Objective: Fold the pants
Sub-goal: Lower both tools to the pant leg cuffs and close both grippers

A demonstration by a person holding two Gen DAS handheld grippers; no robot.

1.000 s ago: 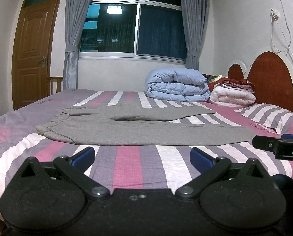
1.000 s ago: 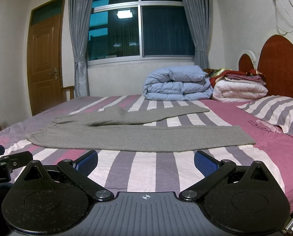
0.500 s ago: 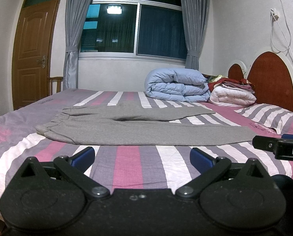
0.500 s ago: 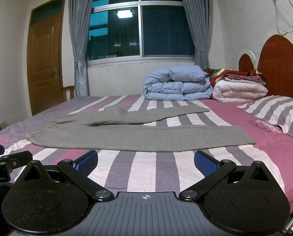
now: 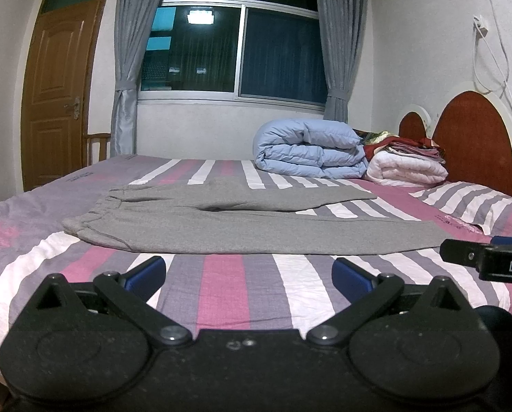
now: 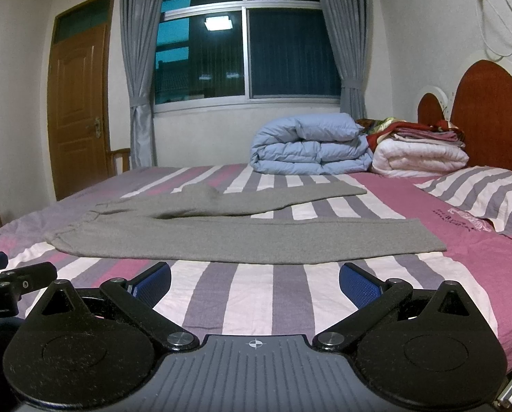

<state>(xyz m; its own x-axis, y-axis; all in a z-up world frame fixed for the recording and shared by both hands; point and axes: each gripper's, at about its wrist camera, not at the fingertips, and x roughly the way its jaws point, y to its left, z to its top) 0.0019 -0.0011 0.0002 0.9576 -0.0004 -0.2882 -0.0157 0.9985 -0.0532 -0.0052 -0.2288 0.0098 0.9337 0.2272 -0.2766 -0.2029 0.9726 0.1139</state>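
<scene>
- Pants [image 5: 249,226] are the job, and neither tool has reached them: the left gripper [image 5: 249,276] hovers over the striped bedsheet [image 5: 221,288] short of the near trouser leg, its jaws spread wide and holding nothing.
- Beside it, the right gripper [image 6: 254,283] sits at about the same level, its jaws equally wide apart and empty, with bare sheet between its blue pads [image 6: 359,283].
- Just beyond both, the grey pants lie flat across the bed, waistband [image 5: 94,216] to the left, the two legs splayed to the right, the far leg [image 6: 290,194] angled away from the near one.
- Judging by this, folding has not begun; the step in hand is the approach.
- A sensible next move would be pinching the far leg at waist and hem and laying it over the near leg, which calls for a low, clean grip on one layer of cloth.
- From the left view the near leg's hem is cut off by the other tool's body; the crotch bunches, so its lie is hard to read.
- Further back sit a folded blue duvet [image 6: 307,147] and a stacked pile of blankets [image 6: 421,151] by the headboard [image 6: 489,110].
</scene>
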